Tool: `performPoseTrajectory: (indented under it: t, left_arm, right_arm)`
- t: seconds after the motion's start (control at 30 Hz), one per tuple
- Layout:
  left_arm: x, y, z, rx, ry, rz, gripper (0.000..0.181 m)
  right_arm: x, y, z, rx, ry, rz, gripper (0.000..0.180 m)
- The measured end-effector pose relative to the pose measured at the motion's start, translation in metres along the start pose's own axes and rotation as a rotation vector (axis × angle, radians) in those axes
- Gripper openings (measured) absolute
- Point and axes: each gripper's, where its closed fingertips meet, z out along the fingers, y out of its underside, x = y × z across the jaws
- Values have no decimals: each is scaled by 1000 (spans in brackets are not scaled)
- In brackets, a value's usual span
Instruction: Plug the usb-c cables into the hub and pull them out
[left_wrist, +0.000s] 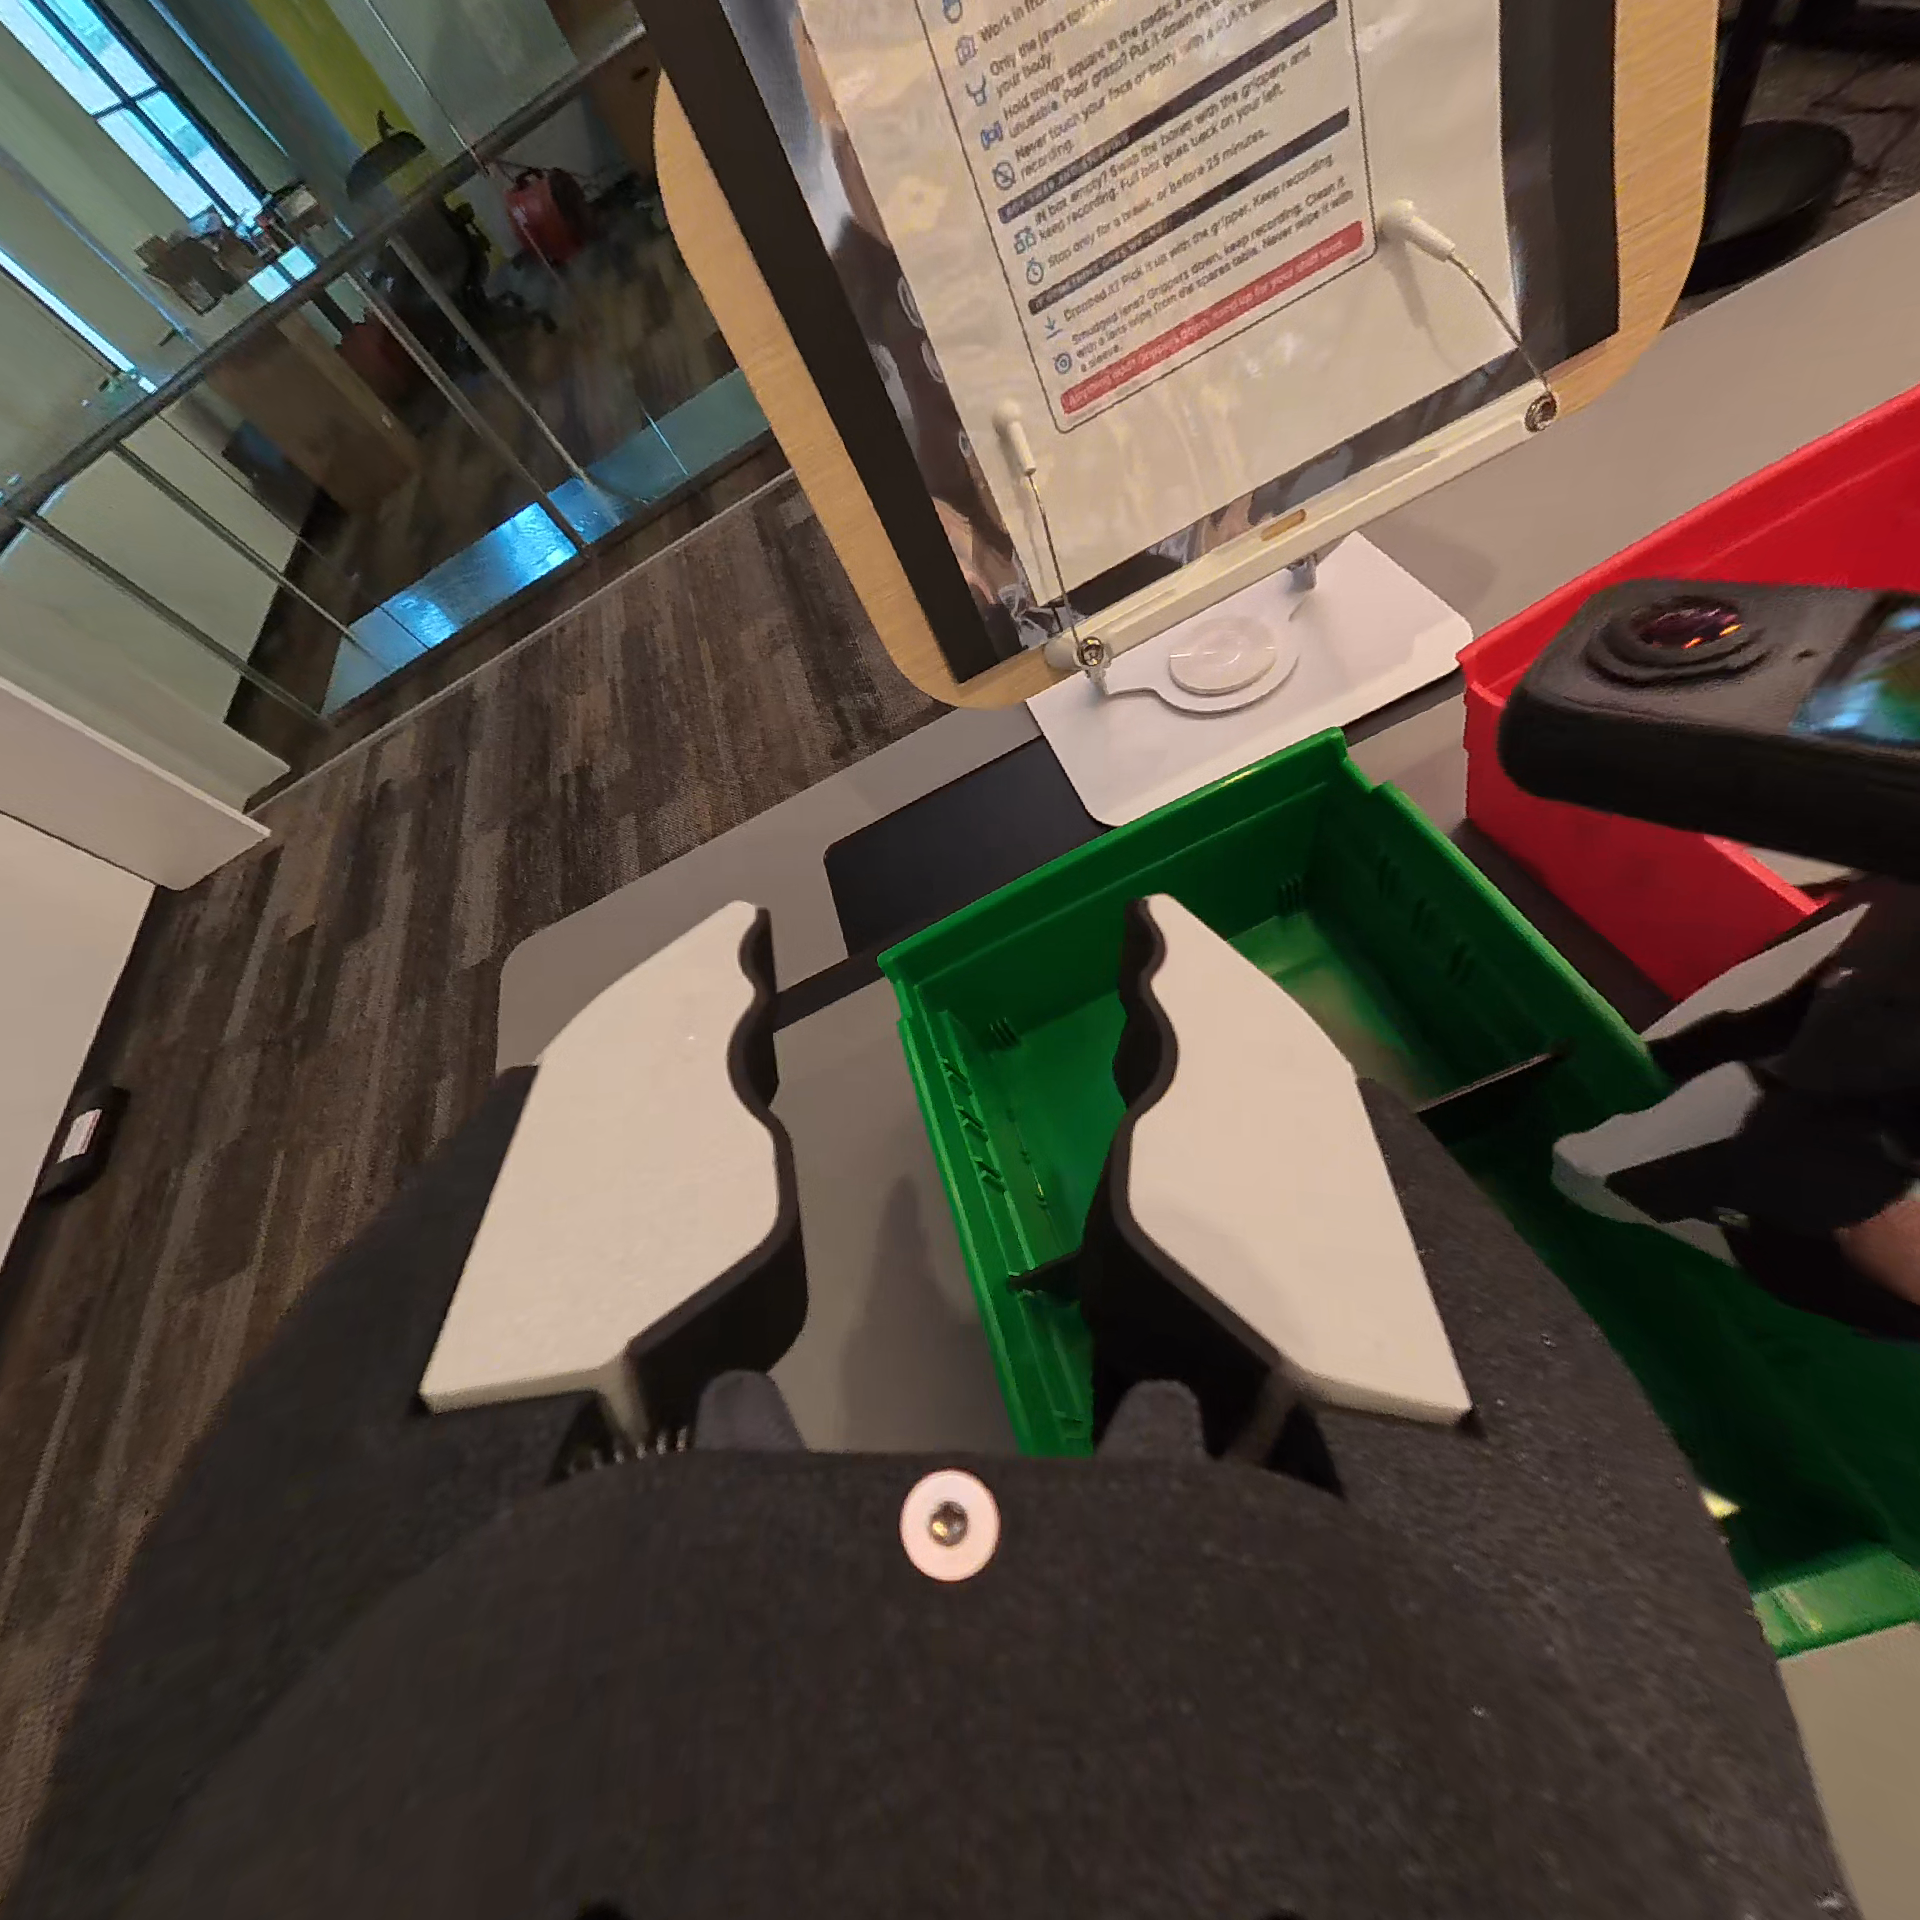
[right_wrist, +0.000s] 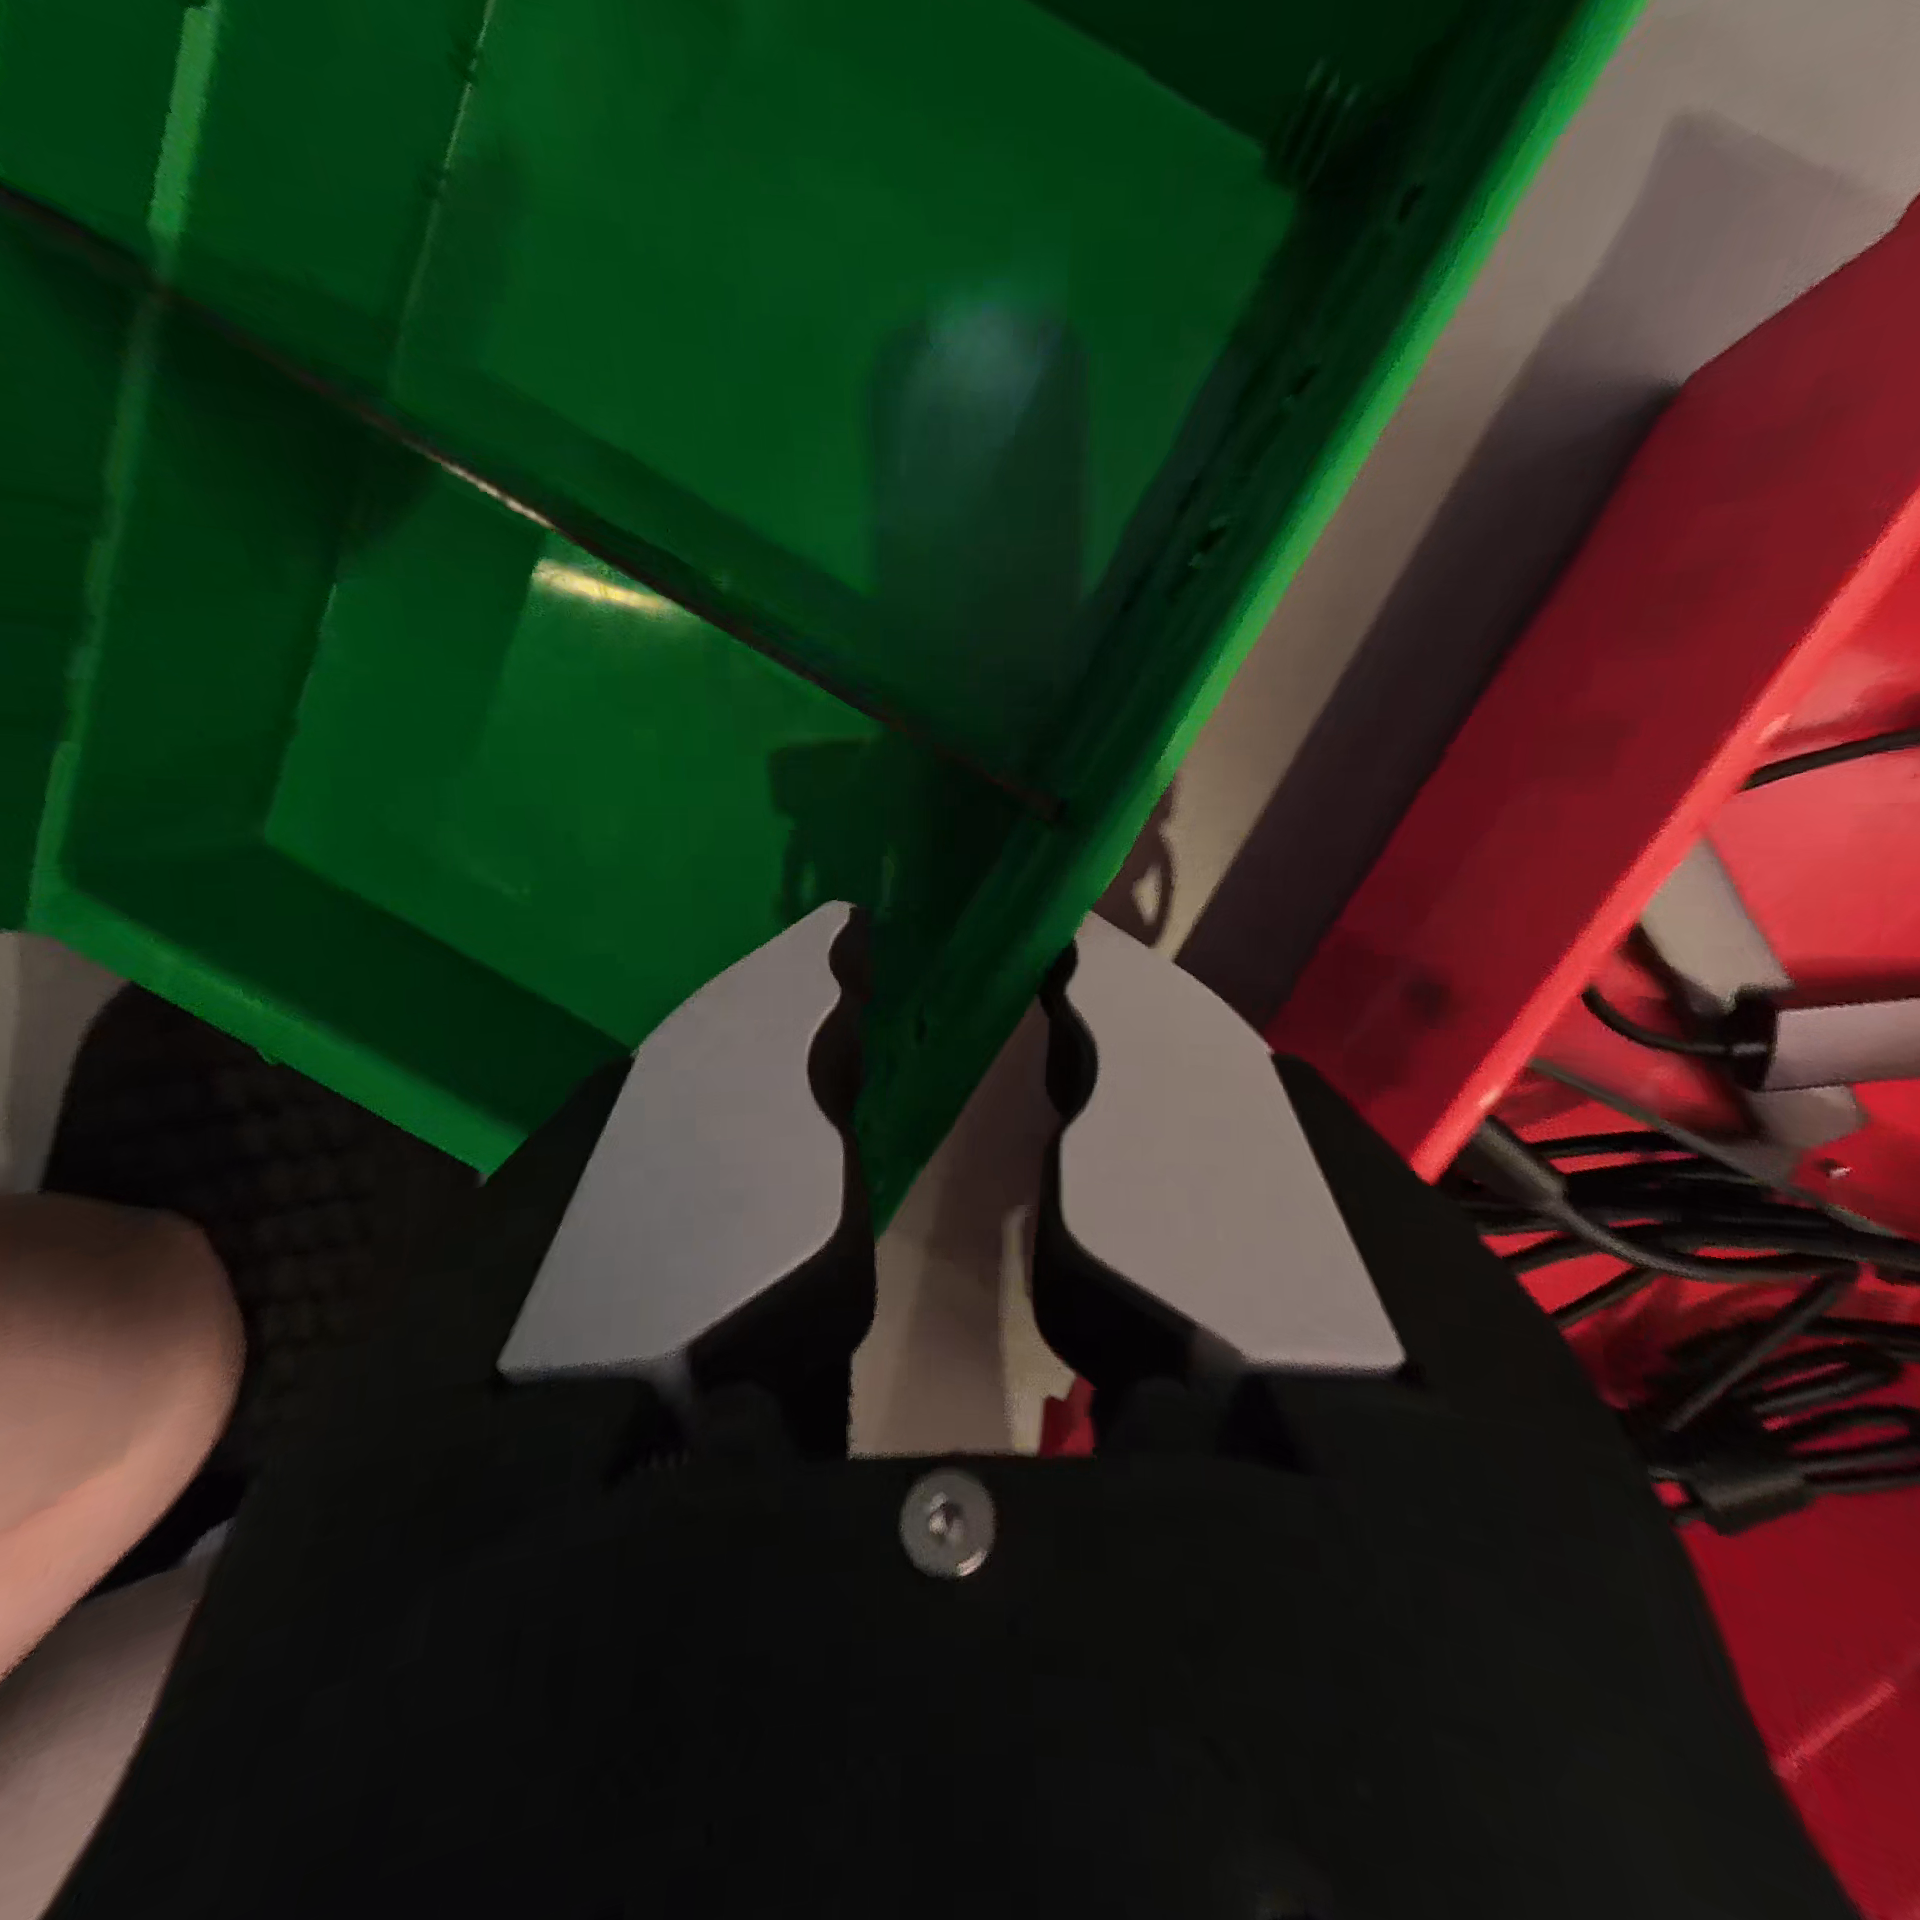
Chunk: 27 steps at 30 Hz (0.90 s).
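Observation:
My left gripper (left_wrist: 951, 925) is open and empty, held above the left wall of a green bin (left_wrist: 1039, 1143). My right gripper (right_wrist: 951, 945) is open and empty, straddling the right wall of the green bin (right_wrist: 1195, 665); it also shows at the right edge of the left wrist view (left_wrist: 1662, 1101). A red bin (right_wrist: 1558, 748) to the right holds grey hubs (right_wrist: 1808, 1034) and a tangle of black cables (right_wrist: 1683, 1288). The green bin's compartments look bare.
A stand with a laminated instruction sheet (left_wrist: 1174, 229) rises on a white base (left_wrist: 1247, 675) behind the bins. The red bin (left_wrist: 1704, 582) sits at the right on the grey table (left_wrist: 883, 1195). Carpet floor (left_wrist: 364, 935) lies beyond the table's left edge.

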Motion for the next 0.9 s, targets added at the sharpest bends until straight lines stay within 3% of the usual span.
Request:
performPoseTrajectory:
  t: [0.03,0.27,0.53,0.9]
  left_arm:
    - [0,-2,-1,8,-4,-6,63]
    - [-2,-13,-14,74,-13,-79,63]
    - [-8,-25,-27,164,-41,-84,65]
    - [10,-33,-43,212,88,-145,67]
  right_arm:
    - [-1,1,4,-21,1,25,35]
    - [11,10,32,-126,114,76,28]
    - [5,13,44,-179,-71,166,13]
    - [16,8,39,-255,-60,124,7]
